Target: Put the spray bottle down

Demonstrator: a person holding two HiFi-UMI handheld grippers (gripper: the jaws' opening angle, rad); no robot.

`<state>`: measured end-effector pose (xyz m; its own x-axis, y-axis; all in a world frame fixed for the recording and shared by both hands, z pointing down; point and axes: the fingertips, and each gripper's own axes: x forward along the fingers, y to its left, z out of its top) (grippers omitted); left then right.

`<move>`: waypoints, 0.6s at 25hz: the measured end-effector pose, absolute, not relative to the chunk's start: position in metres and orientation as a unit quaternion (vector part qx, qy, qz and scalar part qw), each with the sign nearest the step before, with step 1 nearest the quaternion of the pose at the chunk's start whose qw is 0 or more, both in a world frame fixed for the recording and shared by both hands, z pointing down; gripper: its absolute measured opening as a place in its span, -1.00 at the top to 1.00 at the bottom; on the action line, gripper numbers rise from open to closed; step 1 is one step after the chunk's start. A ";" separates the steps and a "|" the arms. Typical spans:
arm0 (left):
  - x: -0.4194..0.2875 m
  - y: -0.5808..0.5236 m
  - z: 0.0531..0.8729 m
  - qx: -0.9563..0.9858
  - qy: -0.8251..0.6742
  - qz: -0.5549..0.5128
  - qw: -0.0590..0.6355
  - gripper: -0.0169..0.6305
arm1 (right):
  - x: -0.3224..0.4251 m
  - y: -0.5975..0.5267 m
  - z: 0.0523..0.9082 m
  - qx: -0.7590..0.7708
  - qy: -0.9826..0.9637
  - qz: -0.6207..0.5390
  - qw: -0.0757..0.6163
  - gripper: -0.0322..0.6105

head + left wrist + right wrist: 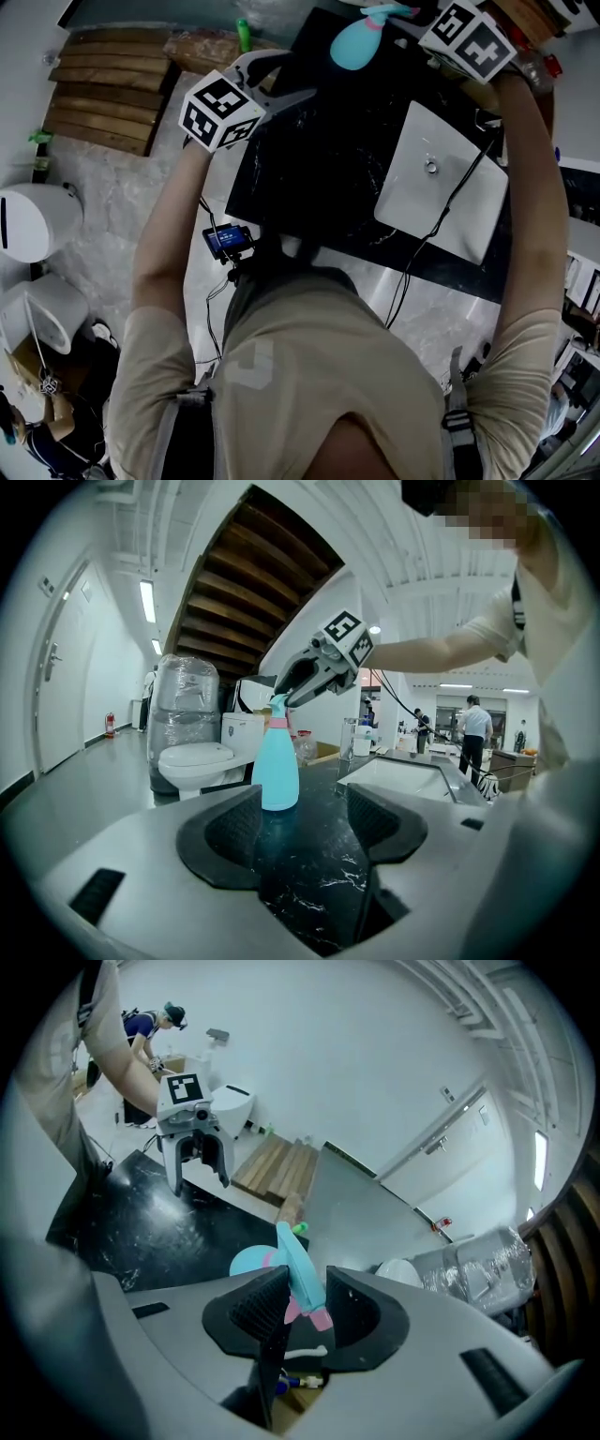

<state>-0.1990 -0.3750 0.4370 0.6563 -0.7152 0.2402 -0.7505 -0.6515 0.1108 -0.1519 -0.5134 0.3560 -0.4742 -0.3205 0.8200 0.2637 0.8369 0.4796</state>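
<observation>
We list a black marble counter (319, 169) across the middle of the head view. A white sink (441, 187) is set in it at 3 o'clock. On the floor at 10 o'clock from the counter lies a stack of wooden slats (108, 84). A white toilet (192, 757) stands at 9 o'clock in the left gripper view, beyond the counter edge.

Left gripper (291, 75): we find it over the counter's 11 o'clock corner. Its jaws are spread wide, with only bare marble between them (305, 827).

Right gripper (394, 14): it reaches in from 1 o'clock, tilted downward. In its own view the jaws are clamped against both sides of the bottle's spray head (307, 1302).

Spray bottle (354, 42): light blue with a pink collar. We see it upright, its base on the counter at the far 12 o'clock edge (278, 771). It is well apart from the left gripper and straight ahead of its jaws.
</observation>
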 end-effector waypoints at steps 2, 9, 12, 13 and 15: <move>-0.198 -0.373 0.438 0.905 -0.403 0.090 0.101 0.07 | -0.154 -0.515 0.354 0.033 -0.812 -0.275 0.514 0.49; -0.196 -0.369 0.436 0.907 -0.400 0.089 0.097 0.07 | -0.150 -0.512 0.357 0.061 -0.811 -0.245 0.527 0.53; -0.195 -0.367 0.436 0.908 -0.398 0.090 0.097 0.07 | -0.146 -0.511 0.359 0.069 -0.810 -0.236 0.533 0.53; -0.195 -0.367 0.436 0.908 -0.397 0.091 0.096 0.07 | -0.145 -0.511 0.358 0.073 -0.809 -0.234 0.534 0.53; -0.195 -0.367 0.435 0.908 -0.397 0.091 0.095 0.07 | -0.144 -0.511 0.358 0.078 -0.809 -0.231 0.534 0.53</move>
